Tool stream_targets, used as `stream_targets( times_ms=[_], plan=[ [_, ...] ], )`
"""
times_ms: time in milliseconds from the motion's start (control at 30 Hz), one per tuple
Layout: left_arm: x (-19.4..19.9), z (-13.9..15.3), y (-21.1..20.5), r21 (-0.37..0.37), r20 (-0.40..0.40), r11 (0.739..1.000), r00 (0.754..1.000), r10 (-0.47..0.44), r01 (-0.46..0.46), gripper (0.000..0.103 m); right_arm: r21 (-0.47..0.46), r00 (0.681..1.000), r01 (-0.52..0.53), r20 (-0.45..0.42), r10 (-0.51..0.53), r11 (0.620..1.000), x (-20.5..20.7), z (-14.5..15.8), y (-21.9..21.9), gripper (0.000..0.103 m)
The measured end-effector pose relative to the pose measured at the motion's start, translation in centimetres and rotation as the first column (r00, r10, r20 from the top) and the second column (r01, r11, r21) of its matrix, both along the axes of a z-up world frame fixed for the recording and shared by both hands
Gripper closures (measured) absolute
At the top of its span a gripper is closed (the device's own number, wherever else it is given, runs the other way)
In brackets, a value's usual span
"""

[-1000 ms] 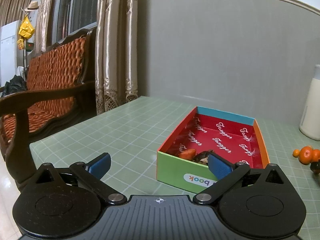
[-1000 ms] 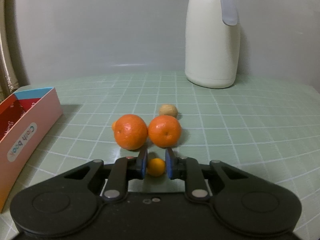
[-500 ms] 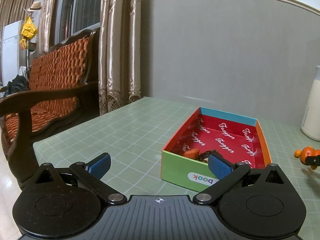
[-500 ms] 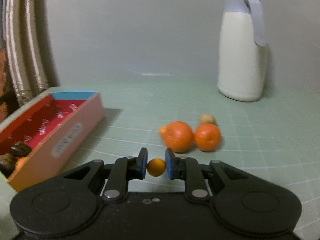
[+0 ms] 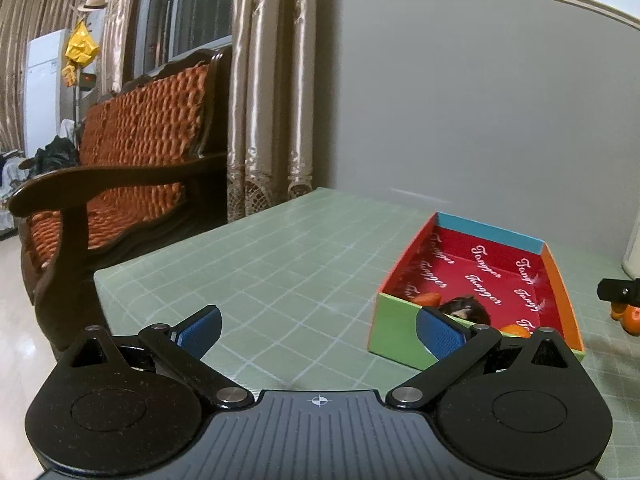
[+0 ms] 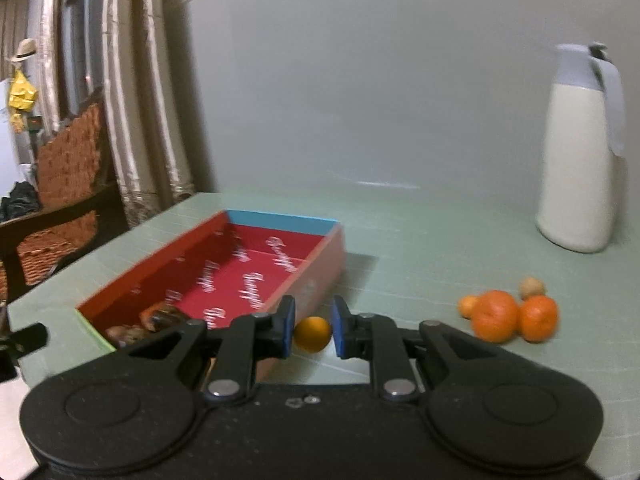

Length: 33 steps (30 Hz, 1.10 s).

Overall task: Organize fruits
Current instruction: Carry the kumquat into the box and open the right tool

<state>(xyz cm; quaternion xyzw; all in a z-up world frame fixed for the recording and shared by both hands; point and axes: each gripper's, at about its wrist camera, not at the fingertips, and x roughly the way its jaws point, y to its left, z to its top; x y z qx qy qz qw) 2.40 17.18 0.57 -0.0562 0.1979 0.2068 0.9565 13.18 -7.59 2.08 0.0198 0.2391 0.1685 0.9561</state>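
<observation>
Kumquat clamped in the right gripper beside the box

Right gripper (image 6: pixel 313 332) has its blue pads pressed on a small orange kumquat (image 6: pixel 312 334), one pad on each side, and the fruit hangs clear of the green gridded table (image 6: pixel 420 240). Directly behind and to the left of the fruit stands the open cardboard box (image 6: pixel 320 264), red inside with white script, a blue far wall and a pale right wall. At the box's near end lie a few dark and orange pieces (image 6: pixel 160 318), too blurred to name.

On the table to the right, well apart from the box, sit two larger oranges (image 6: pixel 496 316), touching each other, with a small orange fruit (image 6: pixel 467 306) at their left and a pale round nut-like thing (image 6: pixel 532 287) just behind them. A cream jug with a grey lid (image 6: pixel 580 152) stands far right by the wall.

Left gripper (image 5: pixel 318 326) has its jaws spread wide with nothing between them, over the table's near left part. Its right pad overlaps the box's green near wall (image 5: pixel 394 334) in that view. Curtains (image 5: pixel 264 100) and a wooden sofa with an orange cushion (image 5: pixel 132 152) fill the far left.
</observation>
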Motion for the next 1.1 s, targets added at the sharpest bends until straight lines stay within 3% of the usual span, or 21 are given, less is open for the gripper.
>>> stream_targets(
  times_ms=[500, 833, 1100],
  plan=[
    [-0.2, 0.1, 0.5, -0.012, 0.006, 1.0, 1.0, 0.001, -0.001, 0.001, -0.015, 0.992, -0.129, -0.004, 0.129, 0.992, 0.1, 0.2, 5.5, 0.085],
    [-0.2, 0.1, 0.6, -0.013, 0.007, 1.0, 1.0, 0.001, -0.001, 0.0, -0.028, 0.99, -0.14, -0.032, 0.139, 0.99, 0.7, -0.7, 7.5, 0.085],
    [-0.1, 0.1, 0.7, -0.019, 0.002, 1.0, 1.0, 0.0, 0.0, 0.001, -0.003, 0.992, -0.119, -0.032, 0.119, 0.993, 0.8, -0.6, 6.6, 0.072]
  ],
)
